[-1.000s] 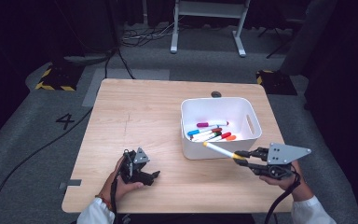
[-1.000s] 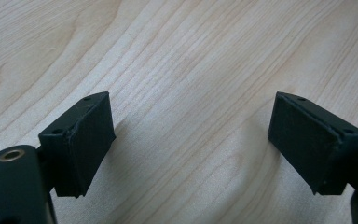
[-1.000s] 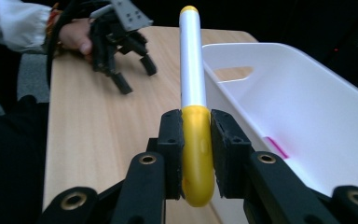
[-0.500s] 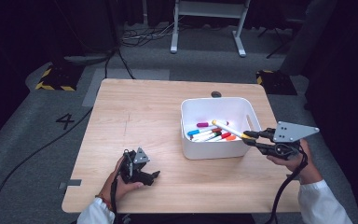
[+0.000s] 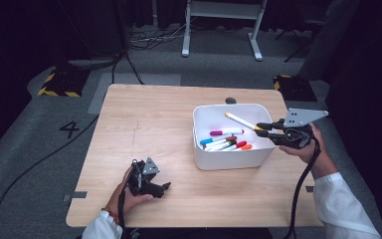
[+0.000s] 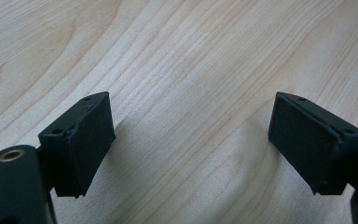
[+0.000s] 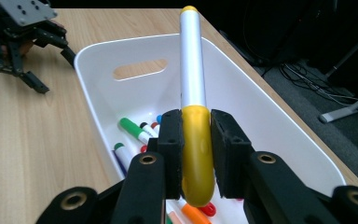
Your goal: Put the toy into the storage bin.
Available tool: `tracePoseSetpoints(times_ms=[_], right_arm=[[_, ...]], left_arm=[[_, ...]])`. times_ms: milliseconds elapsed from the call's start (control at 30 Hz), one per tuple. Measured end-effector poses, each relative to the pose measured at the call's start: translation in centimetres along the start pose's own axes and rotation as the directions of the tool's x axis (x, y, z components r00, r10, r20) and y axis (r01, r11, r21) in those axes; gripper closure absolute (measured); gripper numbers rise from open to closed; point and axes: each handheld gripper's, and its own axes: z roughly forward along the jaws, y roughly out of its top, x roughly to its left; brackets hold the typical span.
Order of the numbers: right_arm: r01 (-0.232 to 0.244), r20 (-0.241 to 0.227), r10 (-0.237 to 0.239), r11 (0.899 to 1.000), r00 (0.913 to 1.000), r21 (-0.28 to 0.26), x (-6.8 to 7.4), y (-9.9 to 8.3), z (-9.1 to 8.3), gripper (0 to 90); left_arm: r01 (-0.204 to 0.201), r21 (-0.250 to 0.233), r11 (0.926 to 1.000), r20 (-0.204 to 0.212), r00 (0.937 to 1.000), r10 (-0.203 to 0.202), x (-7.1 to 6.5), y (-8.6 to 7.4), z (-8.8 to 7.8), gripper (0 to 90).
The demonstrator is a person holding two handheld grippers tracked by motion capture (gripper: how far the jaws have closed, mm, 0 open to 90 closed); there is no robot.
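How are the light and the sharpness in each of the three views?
High view: table lit, dark surroundings, slightly soft. Left gripper view: sharp wood grain, soft shadows under the left gripper. Right gripper view: yellow marker sharp with a glossy highlight; white bin bright, background dark.

One white bin (image 5: 231, 157) stands on the single wooden surface (image 5: 159, 124). One yellow-capped marker (image 7: 192, 93) sits clamped between the jaws of the right gripper (image 5: 262, 129), above the bin. Below those jaws, inside the bin, lie about six more markers (image 5: 226, 142): pink, blue, green, black, red and orange, though overlap makes the exact count uncertain. Two grippers are present; the left gripper (image 5: 163, 188) has nothing between its jaws.
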Motion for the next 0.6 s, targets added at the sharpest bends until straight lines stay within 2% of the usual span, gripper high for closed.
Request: tracePoseSetpoints(times_ms=[100, 333, 467, 600], right_arm=[[-0.017, -0.028, 0.017, 1.0, 0.9995, 0.012, -0.9, 0.1, 0.5, 75.4], [0.017, -0.071, -0.011, 0.997, 0.9974, 0.076, -2.1, 0.6, 2.3, 75.4], [0.015, -0.089, -0.003, 0.991, 0.9961, 0.129, -2.9, 0.5, 3.8, 75.4], [0.035, -0.127, -0.012, 0.983, 0.9919, 0.183, -2.9, 0.6, 5.1, 75.4]], left_arm=[[0.001, 0.0, 1.0, 0.0, 1.0, -0.001, 0.0, 0.0, 0.0, 14.4], [0.0, 0.0, 1.0, -0.001, 1.0, 0.0, 0.0, 0.0, 0.0, 14.4], [0.0, 0.0, 1.0, 0.0, 1.0, 0.0, 0.0, 0.0, 0.0, 14.4], [0.0, 0.0, 1.0, 0.001, 1.0, 0.0, 0.0, 0.0, 0.0, 14.4]])
